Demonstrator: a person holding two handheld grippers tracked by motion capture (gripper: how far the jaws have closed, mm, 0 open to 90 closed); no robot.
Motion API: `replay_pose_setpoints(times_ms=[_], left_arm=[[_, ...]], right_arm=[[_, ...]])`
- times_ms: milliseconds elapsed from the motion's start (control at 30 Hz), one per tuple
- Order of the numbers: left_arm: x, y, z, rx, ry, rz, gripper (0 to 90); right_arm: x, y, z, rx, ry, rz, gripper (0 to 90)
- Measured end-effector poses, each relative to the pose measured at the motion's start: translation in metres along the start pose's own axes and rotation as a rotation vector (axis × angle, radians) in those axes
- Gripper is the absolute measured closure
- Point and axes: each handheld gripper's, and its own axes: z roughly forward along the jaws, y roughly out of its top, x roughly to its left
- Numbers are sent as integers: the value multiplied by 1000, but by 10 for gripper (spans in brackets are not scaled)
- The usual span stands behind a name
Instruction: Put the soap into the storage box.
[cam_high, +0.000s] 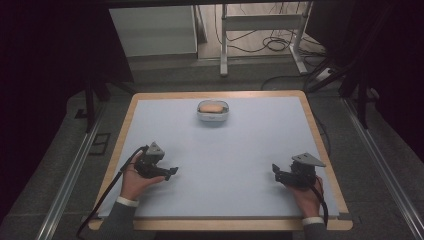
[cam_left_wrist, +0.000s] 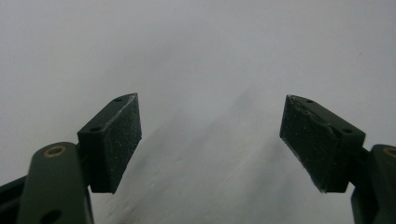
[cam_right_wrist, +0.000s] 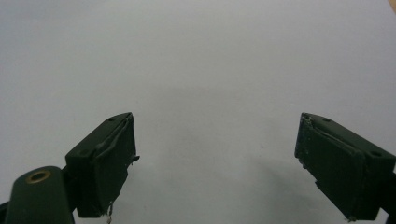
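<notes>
From the high view we see a pale table (cam_high: 220, 165) with a small white container (cam_high: 213, 111) at its far middle, well apart from the left gripper (cam_high: 172, 172) near left and the right gripper (cam_high: 275, 170) near right. In the left gripper view our left gripper (cam_left_wrist: 210, 135) stands spread over bare surface. In the right gripper view the right gripper (cam_right_wrist: 215, 161) is spread too

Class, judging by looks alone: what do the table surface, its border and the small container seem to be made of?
Table surface: matte pale grey-blue, possibly laminate or a mat; no glare. Border: light wood, tan colour. Container: probably glossy white plastic, holding something tan.
</notes>
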Motion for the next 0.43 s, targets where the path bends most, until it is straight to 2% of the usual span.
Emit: replay_pose_setpoints(times_ms=[233, 433], left_arm=[[4, -3, -4, -12, 0, -11, 212], [7, -4, -7, -21, 6, -20, 209]], right_arm=[[0, -1, -1, -16, 4, 6, 127], [-1, 0, 0, -4, 17, 7, 118]])
